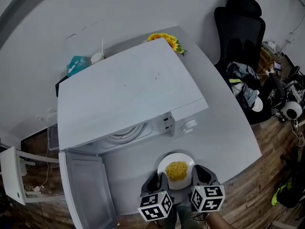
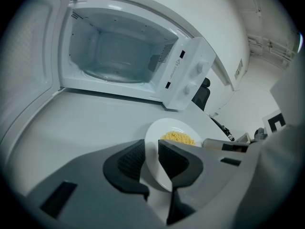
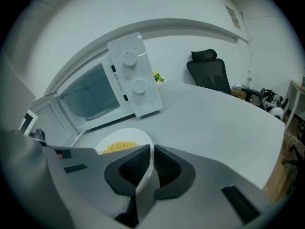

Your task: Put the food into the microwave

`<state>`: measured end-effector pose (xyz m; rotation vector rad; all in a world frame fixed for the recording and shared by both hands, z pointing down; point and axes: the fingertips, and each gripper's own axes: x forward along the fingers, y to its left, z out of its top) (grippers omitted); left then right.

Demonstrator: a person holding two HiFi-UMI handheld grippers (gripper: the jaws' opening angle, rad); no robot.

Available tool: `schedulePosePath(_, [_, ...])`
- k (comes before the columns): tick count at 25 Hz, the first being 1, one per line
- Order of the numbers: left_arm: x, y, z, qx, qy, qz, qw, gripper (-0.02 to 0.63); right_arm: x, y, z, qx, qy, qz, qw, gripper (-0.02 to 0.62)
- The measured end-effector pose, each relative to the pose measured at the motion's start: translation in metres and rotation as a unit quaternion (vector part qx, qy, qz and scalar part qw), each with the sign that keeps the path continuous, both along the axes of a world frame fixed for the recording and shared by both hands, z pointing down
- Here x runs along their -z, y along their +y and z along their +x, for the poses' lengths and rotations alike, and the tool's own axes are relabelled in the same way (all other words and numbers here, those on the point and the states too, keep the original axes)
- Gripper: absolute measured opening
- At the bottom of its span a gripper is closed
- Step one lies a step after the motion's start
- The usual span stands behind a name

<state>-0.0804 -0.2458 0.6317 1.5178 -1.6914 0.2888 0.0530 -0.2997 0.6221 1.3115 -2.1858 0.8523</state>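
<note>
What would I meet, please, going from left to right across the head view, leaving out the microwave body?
open microwave door → left gripper → plate → right gripper → office chair
</note>
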Motion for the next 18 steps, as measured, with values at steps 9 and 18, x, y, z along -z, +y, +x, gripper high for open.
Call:
schedulePosePath(9, [0.017, 0.018, -0.030, 0.031, -0.013, 0.012, 0.9993, 0.086, 0.017, 0.007, -0.035, 0.039, -0.014, 0.014, 0.999, 0.031])
schedulePosePath(18, [0.035, 0.030, -0.069, 0.082, -0.018, 0.028, 0.9961, 0.086, 0.035, 0.008, -0.078, 0.079, -0.033, 0.025, 0.996, 0.031])
